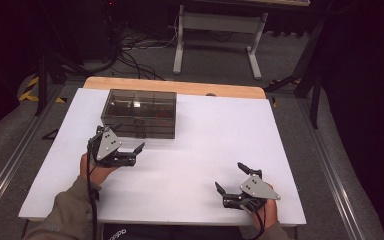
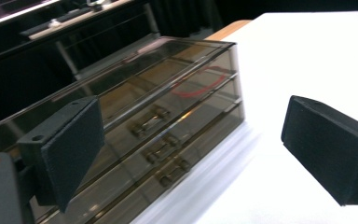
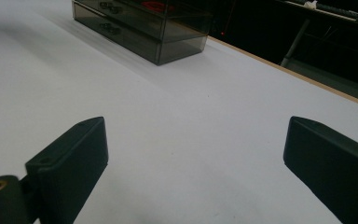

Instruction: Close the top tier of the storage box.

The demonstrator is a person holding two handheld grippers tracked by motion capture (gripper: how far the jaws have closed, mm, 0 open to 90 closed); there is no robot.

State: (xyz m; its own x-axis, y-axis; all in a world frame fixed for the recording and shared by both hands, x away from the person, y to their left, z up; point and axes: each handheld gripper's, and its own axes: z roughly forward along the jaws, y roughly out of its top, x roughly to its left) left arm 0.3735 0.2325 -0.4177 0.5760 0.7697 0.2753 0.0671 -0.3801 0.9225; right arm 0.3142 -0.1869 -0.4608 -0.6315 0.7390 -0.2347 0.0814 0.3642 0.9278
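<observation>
A smoky clear drawer box (image 1: 139, 114) stands on the white table (image 1: 215, 135) at the far left. In the left gripper view the box (image 2: 168, 107) shows three shut drawers with small handles (image 2: 145, 125). A red item (image 2: 198, 81) lies inside near the top. My left gripper (image 1: 121, 138) is open just in front of the box, its jaws wide with nothing between them (image 2: 193, 140). My right gripper (image 1: 230, 176) rests near the table's front right, open over bare tabletop (image 3: 196, 158), with the box (image 3: 140, 28) far ahead.
The table's wooden far edge (image 1: 175, 86) lies behind the box. Beyond it are a white desk frame (image 1: 217, 35) and loose cables (image 1: 135, 57) on the floor. Metal rails (image 1: 10, 160) run along both table sides. A person's sleeve (image 1: 65, 212) enters at bottom left.
</observation>
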